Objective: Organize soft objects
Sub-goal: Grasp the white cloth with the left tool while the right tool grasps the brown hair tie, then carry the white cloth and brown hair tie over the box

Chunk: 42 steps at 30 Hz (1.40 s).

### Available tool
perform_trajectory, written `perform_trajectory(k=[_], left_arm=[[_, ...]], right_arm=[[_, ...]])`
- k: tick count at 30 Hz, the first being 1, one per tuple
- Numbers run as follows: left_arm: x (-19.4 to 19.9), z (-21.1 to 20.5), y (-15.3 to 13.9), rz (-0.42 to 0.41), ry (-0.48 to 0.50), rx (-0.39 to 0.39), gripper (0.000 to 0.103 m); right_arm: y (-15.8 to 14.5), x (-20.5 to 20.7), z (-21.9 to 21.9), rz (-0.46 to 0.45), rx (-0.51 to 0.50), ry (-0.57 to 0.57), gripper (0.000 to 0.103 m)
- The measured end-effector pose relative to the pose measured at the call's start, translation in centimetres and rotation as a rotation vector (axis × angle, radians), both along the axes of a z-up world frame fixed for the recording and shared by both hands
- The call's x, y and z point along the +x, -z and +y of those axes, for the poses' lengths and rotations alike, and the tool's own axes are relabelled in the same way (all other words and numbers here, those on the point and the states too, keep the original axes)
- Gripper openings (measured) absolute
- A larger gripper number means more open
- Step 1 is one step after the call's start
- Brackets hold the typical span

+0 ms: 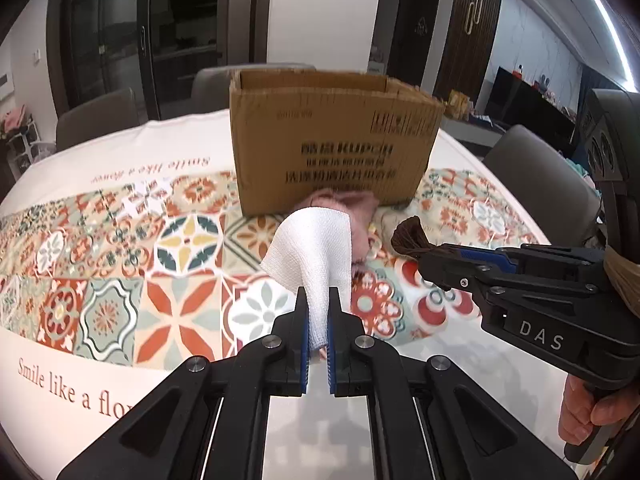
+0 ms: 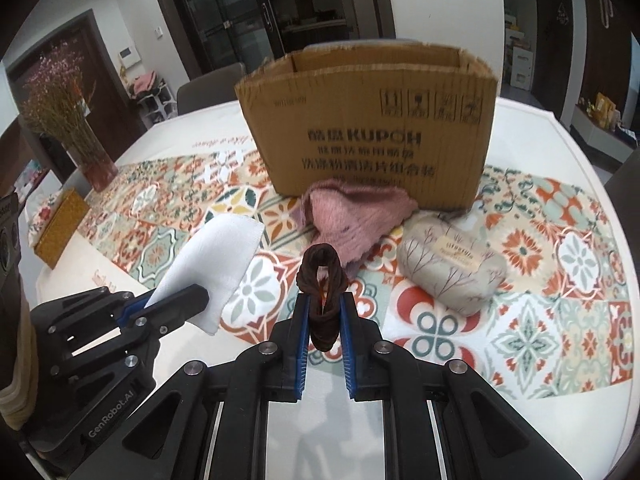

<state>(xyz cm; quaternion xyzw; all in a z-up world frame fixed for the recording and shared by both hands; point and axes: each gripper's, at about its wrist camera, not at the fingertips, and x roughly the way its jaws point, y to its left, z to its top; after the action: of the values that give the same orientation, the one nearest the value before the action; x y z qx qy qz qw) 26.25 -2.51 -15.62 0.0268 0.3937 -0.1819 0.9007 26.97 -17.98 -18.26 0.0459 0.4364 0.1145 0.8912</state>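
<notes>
While both grippers hang above the patterned tablecloth [image 2: 560,248], the cardboard box [image 2: 368,120] stands straight ahead of them and a little higher than their tips, its open top facing up, and that is the relation the next move turns on, I judge: each load has to clear the near wall before it can drop inside. The left gripper [image 1: 319,320] is clamped on a white cloth [image 1: 312,248], which stands up from the jaws and flops forward toward the box. The right gripper [image 2: 323,320] is closed on a dark brown hair tie [image 2: 322,272], its loop standing upright between the blue pads [image 2: 303,344]. Seen from the right wrist, the left tool sits lower left, pointing in toward the middle; neither looks clearly nearer the box (I can't call it from here). Both tools tilt downward at the table, a hand [image 1: 588,412] wrapped round the right one's handle. Still lying on the cloth, a pink fuzzy cloth [image 2: 352,216] touches the foot of the box, with a pale tissue pack [image 2: 448,268] just beside it.
</notes>
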Motion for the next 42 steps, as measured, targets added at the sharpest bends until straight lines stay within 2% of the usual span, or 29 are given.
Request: perform_trajectory(k=[30, 42], left_arm=[[1.3, -1.3, -11.5, -0.285, -0.015, -0.047, 0.008], [3.6, -1.9, -14.0, -0.363, -0.029, -0.046, 0.008]], right_arm=[[-12.0, -0.6, -2.7, -0.283, 0.037, 0.086, 0.016], [-15.1, 1.1, -3.4, -0.376, 0.048, 0.111, 0.016]])
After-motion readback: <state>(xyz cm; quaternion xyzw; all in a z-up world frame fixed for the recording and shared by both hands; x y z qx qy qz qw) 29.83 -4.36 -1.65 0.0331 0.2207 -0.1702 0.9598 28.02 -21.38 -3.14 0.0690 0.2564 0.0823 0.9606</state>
